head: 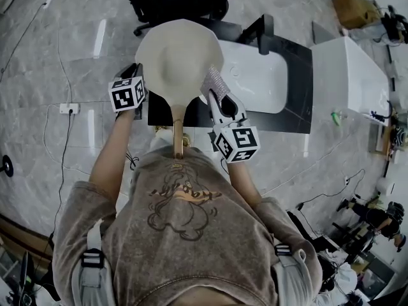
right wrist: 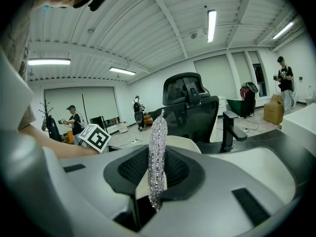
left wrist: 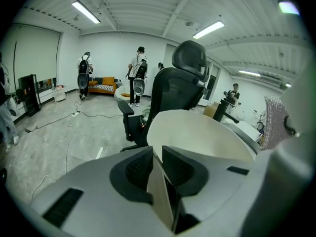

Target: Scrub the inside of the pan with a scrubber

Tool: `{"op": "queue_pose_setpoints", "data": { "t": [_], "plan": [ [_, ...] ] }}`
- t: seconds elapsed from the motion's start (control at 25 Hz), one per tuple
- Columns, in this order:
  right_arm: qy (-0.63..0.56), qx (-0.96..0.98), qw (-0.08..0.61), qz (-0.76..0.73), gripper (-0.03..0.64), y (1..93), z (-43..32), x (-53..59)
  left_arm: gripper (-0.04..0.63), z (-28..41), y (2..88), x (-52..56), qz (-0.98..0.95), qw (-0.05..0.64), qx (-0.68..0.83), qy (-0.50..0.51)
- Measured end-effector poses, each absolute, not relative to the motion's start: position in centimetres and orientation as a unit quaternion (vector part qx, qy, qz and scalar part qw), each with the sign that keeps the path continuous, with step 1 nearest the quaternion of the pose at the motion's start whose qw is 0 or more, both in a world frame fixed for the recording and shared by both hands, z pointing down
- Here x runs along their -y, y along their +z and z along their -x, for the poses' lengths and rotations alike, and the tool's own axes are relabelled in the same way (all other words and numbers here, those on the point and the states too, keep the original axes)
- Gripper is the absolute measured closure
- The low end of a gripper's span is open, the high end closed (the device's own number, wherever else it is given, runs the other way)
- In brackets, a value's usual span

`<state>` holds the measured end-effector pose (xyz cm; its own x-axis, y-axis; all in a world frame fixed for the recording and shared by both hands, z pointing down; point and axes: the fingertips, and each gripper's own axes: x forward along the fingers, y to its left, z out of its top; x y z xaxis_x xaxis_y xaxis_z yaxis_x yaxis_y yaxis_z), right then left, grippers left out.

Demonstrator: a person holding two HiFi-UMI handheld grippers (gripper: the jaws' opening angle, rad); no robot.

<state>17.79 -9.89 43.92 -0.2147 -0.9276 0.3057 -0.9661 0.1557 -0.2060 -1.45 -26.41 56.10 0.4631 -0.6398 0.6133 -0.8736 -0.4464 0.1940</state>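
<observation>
A cream pan (head: 180, 56) is held up over the counter's left end, its wooden handle (head: 178, 132) pointing back at the person. My left gripper (head: 144, 98) is at the pan's left rim. In the left gripper view the thin rim (left wrist: 159, 181) runs between the two pads of my left gripper (left wrist: 157, 154), which grips it. My right gripper (head: 217, 99) is by the pan's right rim, shut on a silver sparkly scrubber (head: 215, 81). In the right gripper view the scrubber (right wrist: 157, 152) stands upright between the pads, with the pan (right wrist: 185, 143) just behind it.
A white sink basin (head: 255, 75) is set in a black counter (head: 298, 101) with a black faucet (head: 264, 30). A black office chair (head: 172, 2) stands beyond the pan. A white cabinet (head: 350, 75) is at the right. Cables cross the floor.
</observation>
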Motion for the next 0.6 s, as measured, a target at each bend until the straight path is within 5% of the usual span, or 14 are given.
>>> {"op": "queue_pose_setpoints", "data": {
  "t": [0.6],
  "plan": [
    [0.18, 0.774, 0.065, -0.603, 0.528, 44.5, -16.7, 11.8, 0.532, 1.4, 56.3, 26.7, -0.8, 0.29, 0.471, 0.234]
  ]
}}
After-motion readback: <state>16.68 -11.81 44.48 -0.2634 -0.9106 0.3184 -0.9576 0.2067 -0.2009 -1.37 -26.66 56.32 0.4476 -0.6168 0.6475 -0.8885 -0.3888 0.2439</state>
